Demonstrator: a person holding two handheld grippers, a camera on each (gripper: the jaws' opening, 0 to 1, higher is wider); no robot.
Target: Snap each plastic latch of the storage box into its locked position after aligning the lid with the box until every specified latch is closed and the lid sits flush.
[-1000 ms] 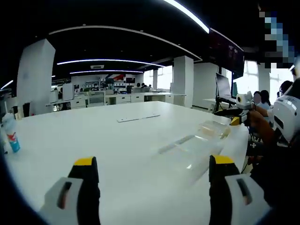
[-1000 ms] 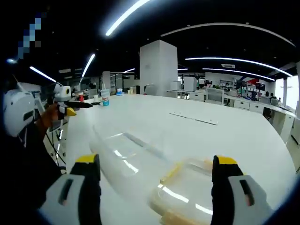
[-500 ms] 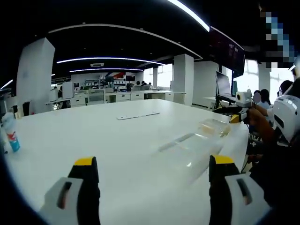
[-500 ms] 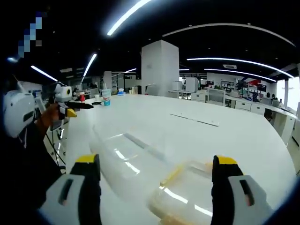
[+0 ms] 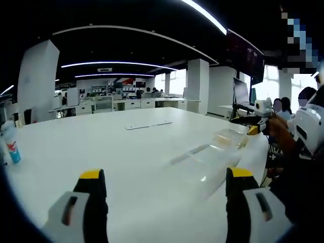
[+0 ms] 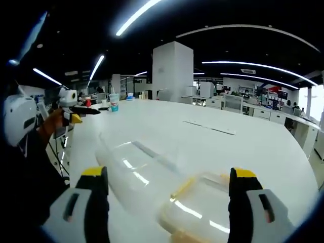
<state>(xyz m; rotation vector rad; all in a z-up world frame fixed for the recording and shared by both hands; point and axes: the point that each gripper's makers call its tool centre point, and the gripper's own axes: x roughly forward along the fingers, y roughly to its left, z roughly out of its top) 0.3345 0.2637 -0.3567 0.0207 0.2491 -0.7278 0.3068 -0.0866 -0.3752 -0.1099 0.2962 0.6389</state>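
Observation:
A clear plastic storage box [image 6: 134, 169] lies on the white table [image 6: 212, 147], with its clear lid [image 6: 202, 207], edged by yellowish latches, lying beside it. In the left gripper view the box [image 5: 202, 164] and lid [image 5: 230, 137] sit near the table's right edge. My left gripper [image 5: 165, 173] is open above the table, short of the box. Just before the box and lid, my right gripper [image 6: 168, 173] is open with nothing held. Each gripper also appears in the other's view, held in a hand: the right gripper [image 5: 259, 121] and the left gripper [image 6: 76, 109].
A flat pale strip [image 5: 149, 125] lies mid-table, also visible as the strip [image 6: 210, 128]. A cup with a blue and red label [image 5: 10, 144] stands at the far left, seen again as the cup [image 6: 114, 104]. White pillars, desks and people fill the office behind.

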